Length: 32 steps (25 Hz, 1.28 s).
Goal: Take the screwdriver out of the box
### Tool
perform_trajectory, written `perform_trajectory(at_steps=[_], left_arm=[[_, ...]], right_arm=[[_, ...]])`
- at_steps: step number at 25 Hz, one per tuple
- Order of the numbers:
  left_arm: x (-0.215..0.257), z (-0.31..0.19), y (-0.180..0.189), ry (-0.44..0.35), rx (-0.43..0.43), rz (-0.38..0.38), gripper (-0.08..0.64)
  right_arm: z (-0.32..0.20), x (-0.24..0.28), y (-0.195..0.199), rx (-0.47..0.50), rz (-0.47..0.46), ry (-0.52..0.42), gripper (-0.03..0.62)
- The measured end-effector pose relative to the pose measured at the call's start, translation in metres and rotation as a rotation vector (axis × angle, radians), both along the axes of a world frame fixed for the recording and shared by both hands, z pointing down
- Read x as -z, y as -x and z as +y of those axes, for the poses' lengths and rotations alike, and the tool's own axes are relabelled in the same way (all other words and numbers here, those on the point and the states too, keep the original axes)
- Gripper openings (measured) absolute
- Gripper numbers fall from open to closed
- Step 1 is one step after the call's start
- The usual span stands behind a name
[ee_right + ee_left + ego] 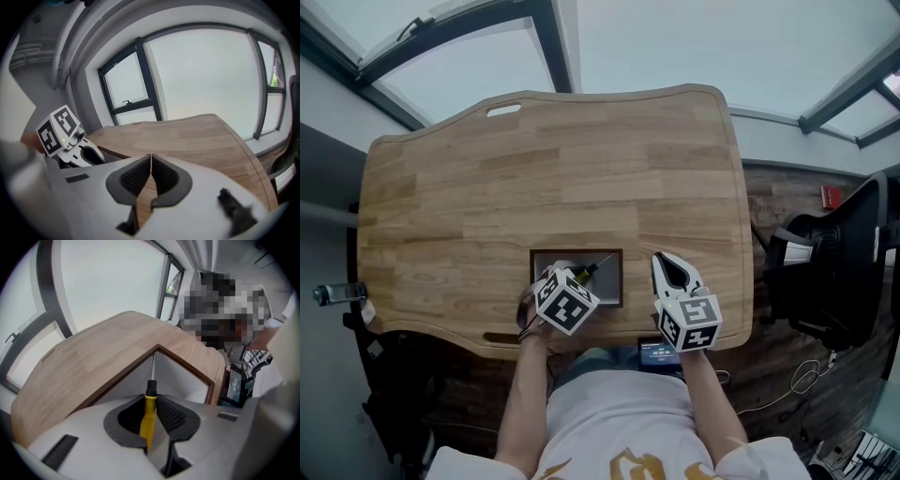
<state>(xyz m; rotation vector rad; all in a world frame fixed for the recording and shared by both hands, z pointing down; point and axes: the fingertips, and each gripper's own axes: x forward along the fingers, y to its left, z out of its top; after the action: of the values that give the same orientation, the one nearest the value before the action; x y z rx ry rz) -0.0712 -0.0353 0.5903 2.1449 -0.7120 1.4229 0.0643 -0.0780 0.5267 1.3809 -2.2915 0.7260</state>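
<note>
A shallow box (607, 287) with a brown rim and white inside sits near the wooden table's front edge. My left gripper (570, 277) reaches steeply down over it, shut on the screwdriver (589, 270). In the left gripper view the yellow handle (148, 414) is pinched between the dark pads, and the thin metal shaft (153, 366) points at the far corner of the box (187, 380). My right gripper (673, 274) hangs over bare wood just right of the box, shut and holding nothing. Its pads meet in the right gripper view (151, 163), where the left gripper (70, 140) shows at the left.
The table (553, 169) stretches far beyond the box, with a slot handle (503, 110) at its back edge. A small screen device (659, 354) lies below the front edge. A black office chair (834, 267) stands at the right. Windows lie beyond.
</note>
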Motion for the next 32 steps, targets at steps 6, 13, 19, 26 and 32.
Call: perform_trajectory(at_steps=[6, 13, 19, 26, 32], left_arm=[[0.007, 0.003, 0.003, -0.024, 0.037, 0.044, 0.083], [0.020, 0.003, 0.003, -0.060, 0.067, 0.120, 0.083], [0.037, -0.005, 0.005, -0.150, 0.101, 0.173, 0.083], [0.069, -0.024, 0.004, -0.259, 0.238, 0.328, 0.083], [0.097, -0.032, -0.005, -0.318, 0.346, 0.523, 0.083]], right_arm=[[0.008, 0.003, 0.002, 0.004, 0.010, -0.004, 0.032], [0.011, 0.012, 0.009, 0.007, 0.014, -0.023, 0.032], [0.013, 0.020, 0.008, -0.008, 0.031, -0.047, 0.032], [0.013, 0.035, 0.003, -0.031, 0.050, -0.096, 0.032], [0.011, 0.048, 0.000, -0.054, 0.072, -0.139, 0.032]])
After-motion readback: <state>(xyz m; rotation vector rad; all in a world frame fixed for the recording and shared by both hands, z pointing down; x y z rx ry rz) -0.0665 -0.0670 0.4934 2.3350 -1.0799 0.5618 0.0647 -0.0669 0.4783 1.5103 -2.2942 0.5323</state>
